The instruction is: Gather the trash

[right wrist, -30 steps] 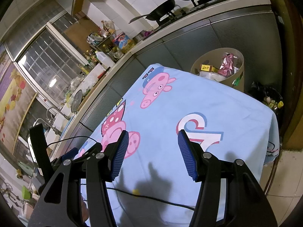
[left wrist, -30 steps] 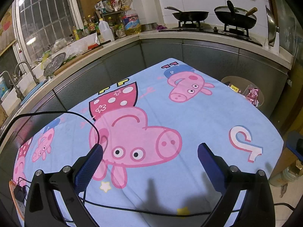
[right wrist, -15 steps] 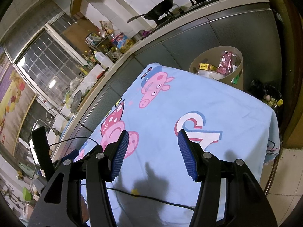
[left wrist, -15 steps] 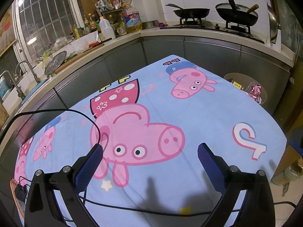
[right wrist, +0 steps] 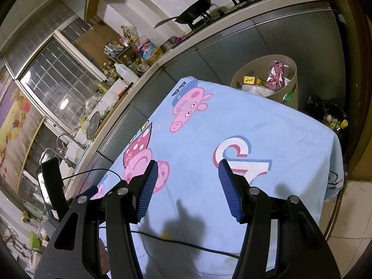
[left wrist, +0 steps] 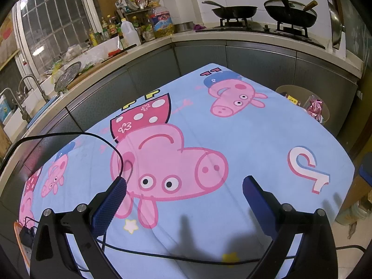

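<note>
A beige waste bin (right wrist: 288, 69) stands on the floor past the table's far right corner, holding a pink foil wrapper (right wrist: 275, 74), a yellow box (right wrist: 253, 80) and white paper. In the left wrist view the same bin (left wrist: 293, 90) peeks over the table's edge. My left gripper (left wrist: 184, 182) hangs open above the blue cartoon-pig tablecloth (left wrist: 255, 134), nothing between its blue pads. My right gripper (right wrist: 188, 162) is also open and empty over the cloth (right wrist: 279, 127). No loose trash shows on the cloth.
A black cable (left wrist: 162, 255) crosses the near edge of the table. Grey kitchen cabinets (left wrist: 255, 60) wrap the far side, with pans on a stove (left wrist: 262, 28) and bottles (left wrist: 130, 32) on the counter. A dark bag of scraps (right wrist: 330, 114) lies right of the bin.
Both views shift slightly: the left camera has tilted so the table and bin sit a bit lower and nearer. Both grippers stay open and empty.
</note>
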### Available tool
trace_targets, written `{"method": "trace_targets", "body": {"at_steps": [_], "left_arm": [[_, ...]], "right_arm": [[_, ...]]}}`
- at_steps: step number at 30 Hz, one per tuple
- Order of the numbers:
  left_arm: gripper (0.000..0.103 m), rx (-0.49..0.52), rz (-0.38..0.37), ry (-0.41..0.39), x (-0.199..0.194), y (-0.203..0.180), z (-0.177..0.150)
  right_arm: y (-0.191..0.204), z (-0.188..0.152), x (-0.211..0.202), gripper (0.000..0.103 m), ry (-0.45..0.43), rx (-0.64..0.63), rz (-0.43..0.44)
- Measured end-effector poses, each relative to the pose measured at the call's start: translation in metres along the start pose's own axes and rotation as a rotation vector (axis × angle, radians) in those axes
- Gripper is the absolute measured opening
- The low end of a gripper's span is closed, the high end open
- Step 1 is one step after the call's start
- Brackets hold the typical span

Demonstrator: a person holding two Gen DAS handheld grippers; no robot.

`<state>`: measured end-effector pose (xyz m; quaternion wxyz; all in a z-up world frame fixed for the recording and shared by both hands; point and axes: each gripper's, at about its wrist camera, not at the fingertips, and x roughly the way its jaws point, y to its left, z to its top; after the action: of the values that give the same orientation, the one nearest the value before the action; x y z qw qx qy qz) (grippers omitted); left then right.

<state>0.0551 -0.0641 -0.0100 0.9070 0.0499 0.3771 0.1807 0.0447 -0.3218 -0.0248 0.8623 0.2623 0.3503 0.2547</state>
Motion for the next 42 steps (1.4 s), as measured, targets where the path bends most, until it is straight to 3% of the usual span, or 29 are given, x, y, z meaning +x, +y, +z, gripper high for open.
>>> {"method": "trace_targets", "body": {"at_steps": [29,34,42], "left_arm": [[0.099,0.024,-0.001,0.004,0.001,-0.008,0.003],[0.099,0.009,-0.046,-0.001,-0.003,-0.007,0.004],[0.1,-0.004,-0.112,-0.078,-0.023,-0.009,0.013]], "right_arm": [[-0.003,-0.003,-0.001,0.054,-0.004,0.006,-0.003],[0.001,-0.007,-0.006,0.054,-0.029,-0.008,-0.025],[0.018,-0.007,-0.03,0.054,-0.092,-0.073,-0.053]]}}
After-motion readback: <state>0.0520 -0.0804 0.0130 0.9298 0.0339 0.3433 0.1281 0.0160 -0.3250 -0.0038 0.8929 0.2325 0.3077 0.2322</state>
